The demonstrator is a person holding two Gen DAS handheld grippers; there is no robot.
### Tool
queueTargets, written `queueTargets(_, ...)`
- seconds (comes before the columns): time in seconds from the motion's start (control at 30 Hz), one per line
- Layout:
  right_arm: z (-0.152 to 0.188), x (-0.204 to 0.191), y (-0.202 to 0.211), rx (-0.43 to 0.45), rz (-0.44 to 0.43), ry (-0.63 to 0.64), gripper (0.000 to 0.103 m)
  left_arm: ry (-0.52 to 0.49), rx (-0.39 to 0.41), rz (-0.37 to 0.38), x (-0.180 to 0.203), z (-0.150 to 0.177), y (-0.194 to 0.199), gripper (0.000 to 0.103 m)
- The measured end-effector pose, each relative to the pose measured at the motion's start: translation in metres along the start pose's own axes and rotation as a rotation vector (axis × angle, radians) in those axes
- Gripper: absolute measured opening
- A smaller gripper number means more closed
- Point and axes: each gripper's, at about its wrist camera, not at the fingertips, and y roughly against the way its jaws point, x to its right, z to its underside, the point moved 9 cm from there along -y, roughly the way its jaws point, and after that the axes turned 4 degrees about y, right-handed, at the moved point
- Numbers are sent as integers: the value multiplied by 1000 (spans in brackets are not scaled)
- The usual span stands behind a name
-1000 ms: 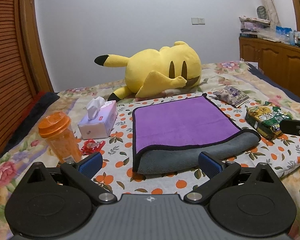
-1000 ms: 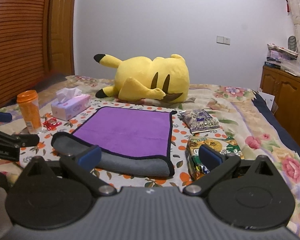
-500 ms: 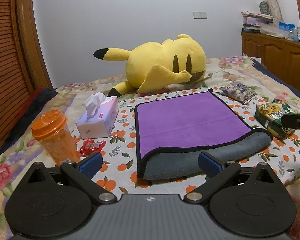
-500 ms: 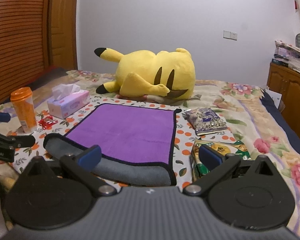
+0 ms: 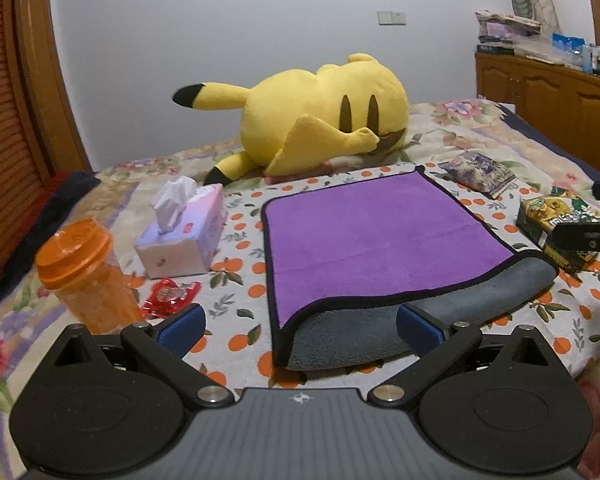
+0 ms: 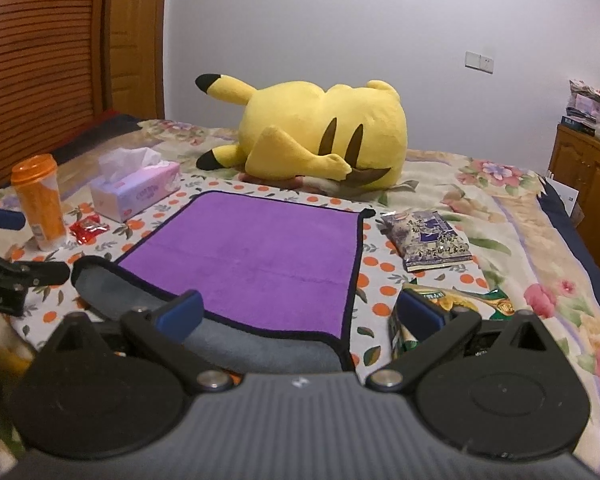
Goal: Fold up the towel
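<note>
White walls and a brown slatted wooden headboard frame a bed [image 5: 452, 128] spread with a floral quilt and an orange-dotted sheet. At its centre lies the purple microfibre towel with grey underside and black trim [image 5: 372, 236], folded once, its rolled grey edge nearest the cameras. Both views sit closer to that fold than a second ago, and the towel itself has not shifted.

The left tongs [image 5: 300, 326] are spread wide and empty, straddling the towel's near left corner. The right tongs [image 6: 300, 314] are equally wide apart and empty, over the near right corner.

From the towel, a yellow plush toy with black-tipped ears [image 5: 320, 116] lies at 12 o'clock, a pink tissue box [image 5: 184, 232] at 10, an orange lidded plastic bottle [image 5: 80, 272] and a red wrapper [image 5: 170, 296] at 9, a purple snack packet [image 6: 428, 240] at 2, and a green snack bag [image 5: 556, 224] at 3.
</note>
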Motion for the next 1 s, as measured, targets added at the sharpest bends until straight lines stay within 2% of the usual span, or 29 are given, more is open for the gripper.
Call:
queueTargets(0.23, 3, 4, -15, -30, -2, 9, 103, -2, -22, 38, -1, 0, -16, 94)
queueTargets(0.33, 4, 5, -20, -41, -6, 9, 103, 5, -41, 51, -4, 2, -23, 87)
queueTargets(0.5, 7, 7, -29, -64, -16, 7, 102, 18, -67, 60, -8, 4, -33, 70)
queueTargets(0.7, 15, 8, -39, -102, -28, 0, 102, 6, -96, 59, -11, 10, -48, 67)
queueTargets(0.8, 19, 9, -43, -126, -40, -8, 90, 5, -122, 68, -13, 15, -56, 64)
queueTargets(1.0, 30, 9, -57, -188, -60, -24, 89, 17, -160, 89, -16, 22, -67, 53)
